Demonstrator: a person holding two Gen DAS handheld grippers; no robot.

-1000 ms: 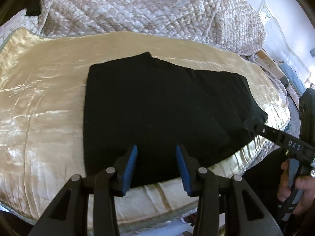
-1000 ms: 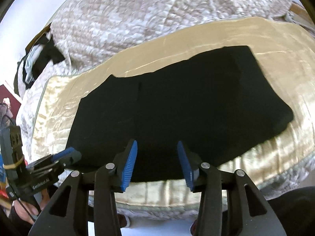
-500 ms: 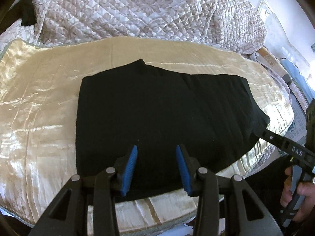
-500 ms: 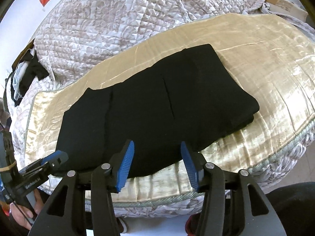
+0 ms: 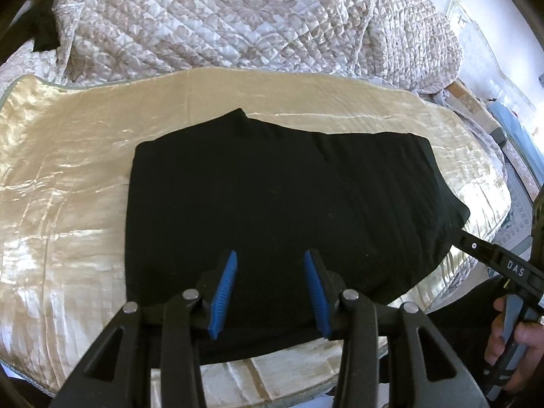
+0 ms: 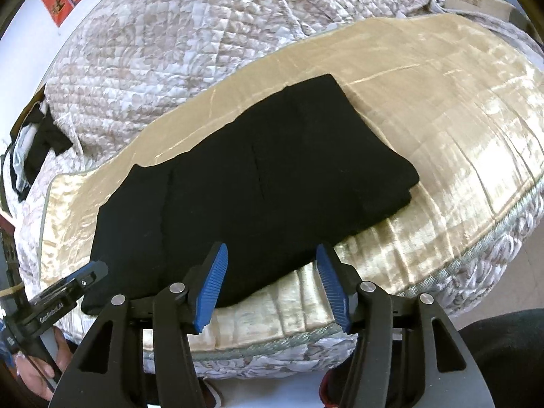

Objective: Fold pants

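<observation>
On gold cover (image 5: 68,183) — folded pants (image 5: 272,197)

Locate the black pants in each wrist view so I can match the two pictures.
Left wrist view: the black pants fill the centre, beyond the open left gripper.
Right wrist view: the pants run diagonally from lower left to upper right, above the right gripper, whose jaws are opening, empty.
Shared landmark: the gold bedcover beneath them.

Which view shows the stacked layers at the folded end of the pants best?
The right wrist view: the pants end in a thick stepped corner with layer edges visible. In the left wrist view the pants look like one flat dark sheet, layers barely distinguishable.
</observation>
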